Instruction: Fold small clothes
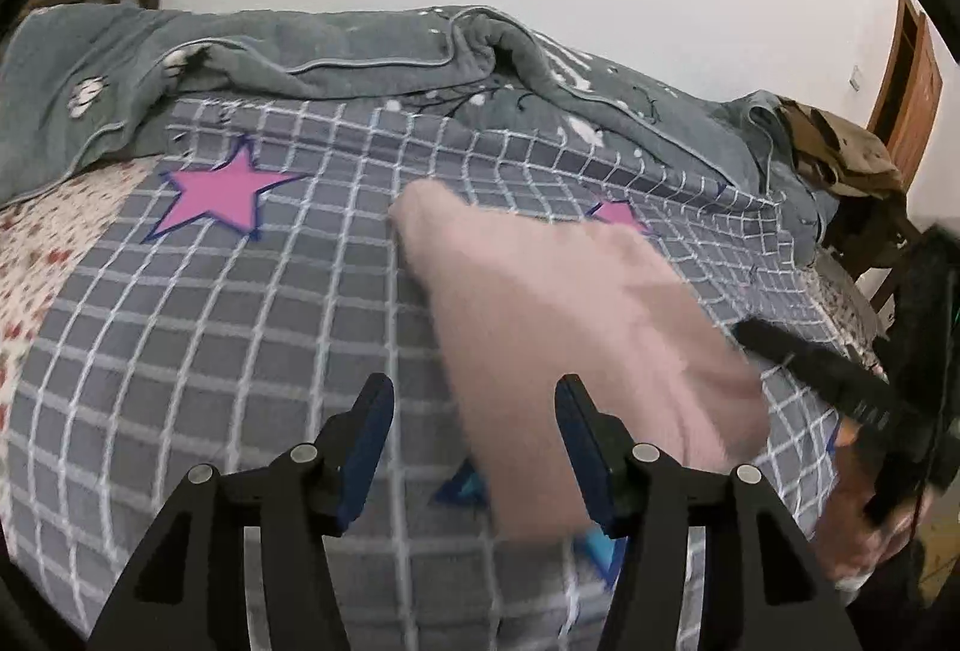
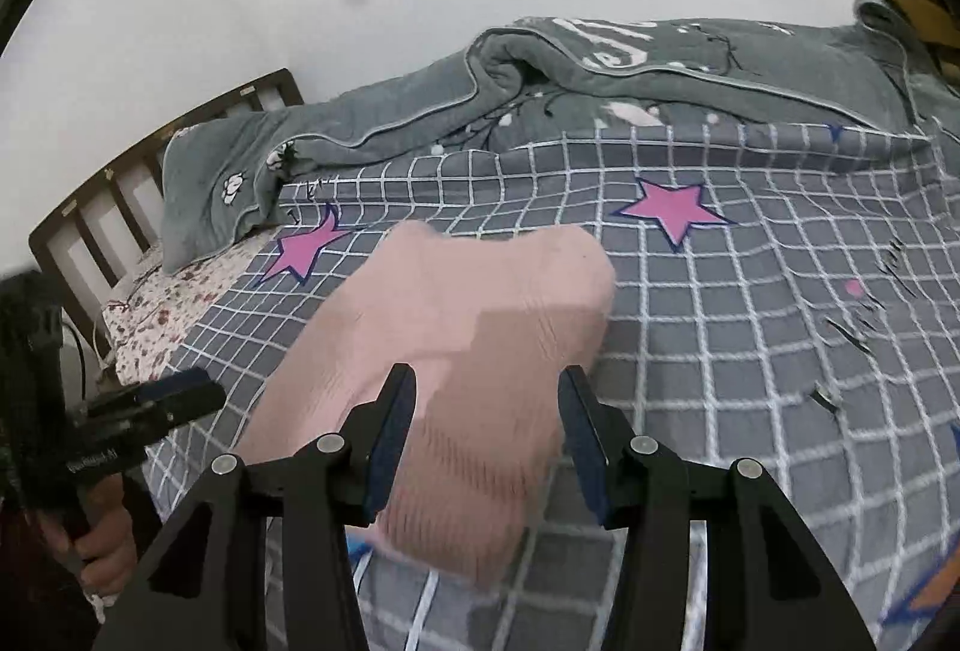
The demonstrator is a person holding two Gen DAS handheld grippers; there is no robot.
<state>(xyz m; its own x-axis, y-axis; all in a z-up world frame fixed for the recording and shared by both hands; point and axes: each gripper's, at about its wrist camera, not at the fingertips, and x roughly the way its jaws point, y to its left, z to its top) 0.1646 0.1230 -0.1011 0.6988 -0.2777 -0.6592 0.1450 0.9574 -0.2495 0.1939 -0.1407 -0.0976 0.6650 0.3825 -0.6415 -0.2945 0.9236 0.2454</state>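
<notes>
Left wrist view, nearest first: the left gripper [image 1: 474, 447] is seen with jaws apart and nothing pressed between the pads; the near edge of the pink knit garment [image 1: 576, 339] passes in front of its right pad, contact not determinable through the blur. In the right wrist view the right gripper [image 2: 487, 438] is likewise held open above the garment, pads clear of the cloth as far as can be judged. The garment is laid partly folded on the checked bedsheet [image 1: 240, 351], near the front edge of the bed, between the two grippers.

Risks, judged: a single layer could be pinched instead of the whole fold, so the stack would be dragged apart; the sheet could be caught with the knit, since both are soft and lie flat together; a fast pass, suggested by the blur, could shift the garment off square.

Count: one pink garment; two grippers; two pink stars visible in each view, e.g. [image 2: 675, 210]; one grey blanket [image 2: 540, 111] bunched at the far side; one wooden headboard [image 2: 120, 195].
</notes>
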